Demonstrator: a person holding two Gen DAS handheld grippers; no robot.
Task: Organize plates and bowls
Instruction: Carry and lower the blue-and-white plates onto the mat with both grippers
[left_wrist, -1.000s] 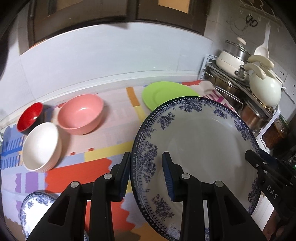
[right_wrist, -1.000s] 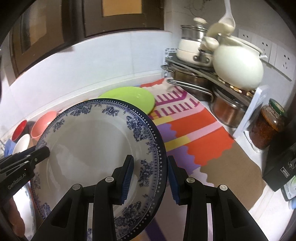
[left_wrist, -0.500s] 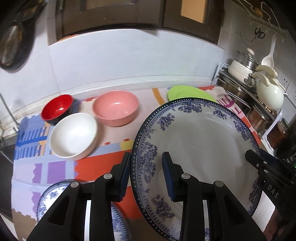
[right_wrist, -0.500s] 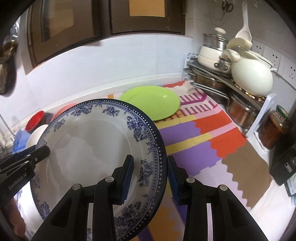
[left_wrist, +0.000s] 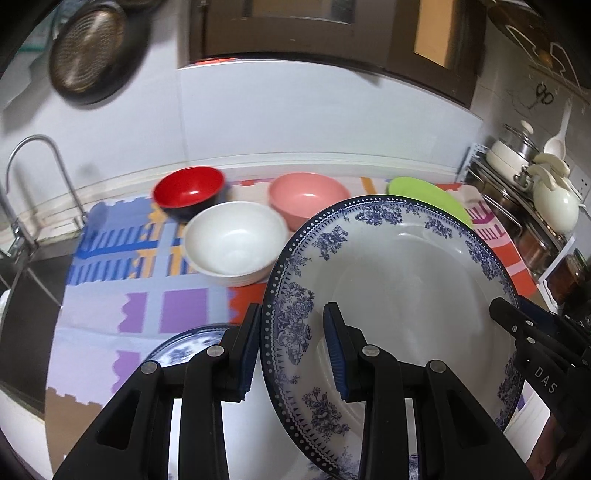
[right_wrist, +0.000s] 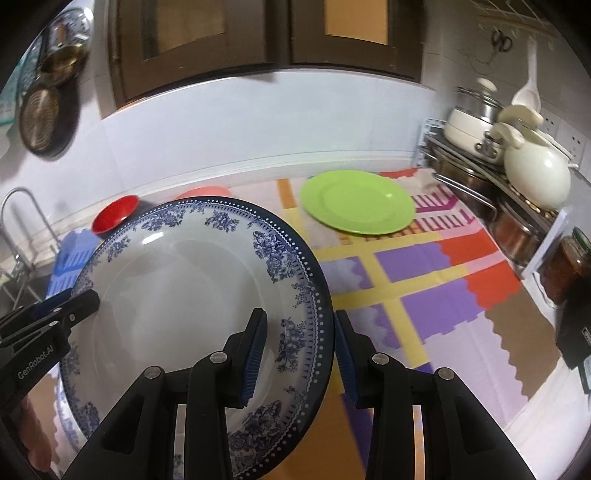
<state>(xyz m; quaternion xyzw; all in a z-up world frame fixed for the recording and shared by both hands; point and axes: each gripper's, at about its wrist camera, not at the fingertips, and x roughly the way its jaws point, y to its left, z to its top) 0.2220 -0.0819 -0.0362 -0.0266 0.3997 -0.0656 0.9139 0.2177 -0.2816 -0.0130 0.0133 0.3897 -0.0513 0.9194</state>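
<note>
Blue plate (left_wrist: 406, 280) rim pinched: left claw (left_wrist: 291, 350) & right claw (right_wrist: 299, 350).

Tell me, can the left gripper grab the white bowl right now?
Probably not yet. The left gripper is clamped on the rim of the big blue-and-white flowered plate, which the right gripper holds on the other side. The round white bowl sits uncovered on the colourful mat, but the plate must go down first.
</note>
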